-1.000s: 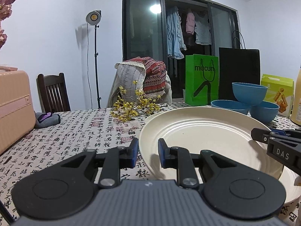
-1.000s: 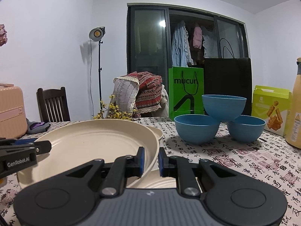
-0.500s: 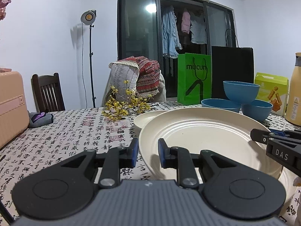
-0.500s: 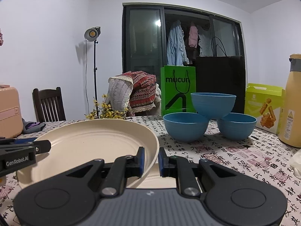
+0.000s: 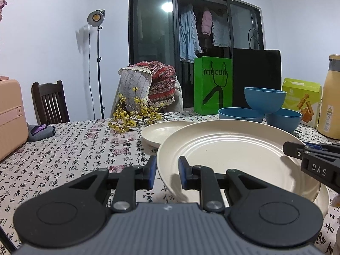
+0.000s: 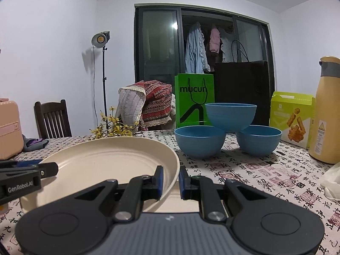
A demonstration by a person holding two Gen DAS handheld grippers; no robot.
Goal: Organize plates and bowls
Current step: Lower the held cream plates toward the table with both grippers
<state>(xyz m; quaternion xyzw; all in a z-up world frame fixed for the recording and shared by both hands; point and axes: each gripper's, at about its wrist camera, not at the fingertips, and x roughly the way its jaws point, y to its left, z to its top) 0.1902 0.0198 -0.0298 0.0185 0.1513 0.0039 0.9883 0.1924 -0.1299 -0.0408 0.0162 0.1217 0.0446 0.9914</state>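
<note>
A large cream plate (image 5: 229, 148) is held by both grippers. My left gripper (image 5: 167, 171) is shut on its left rim, and my right gripper (image 6: 171, 179) is shut on its right rim (image 6: 170, 165). The plate hangs slightly tilted over a second cream plate (image 6: 187, 205), whose edge (image 5: 323, 197) peeks out below. A smaller cream plate (image 5: 163, 132) lies on the table behind. Three blue bowls (image 6: 230, 114) stand further back right, one resting on the other two (image 5: 264, 98). Each view shows the other gripper's tip at the far rim.
The patterned tablecloth (image 5: 74, 148) covers the table. A yellow flower sprig (image 5: 133, 116) lies behind the small plate. A green bag (image 6: 194, 99), a black bag, a yellow-green box (image 6: 291, 116) and a tan flask (image 6: 327, 110) stand at the back right. A pink case (image 5: 10, 114) is at left.
Both grippers have carried the large plate to the right, still shut on its rims. The flask has come into view, and the small plate behind now shows in the left wrist view.
</note>
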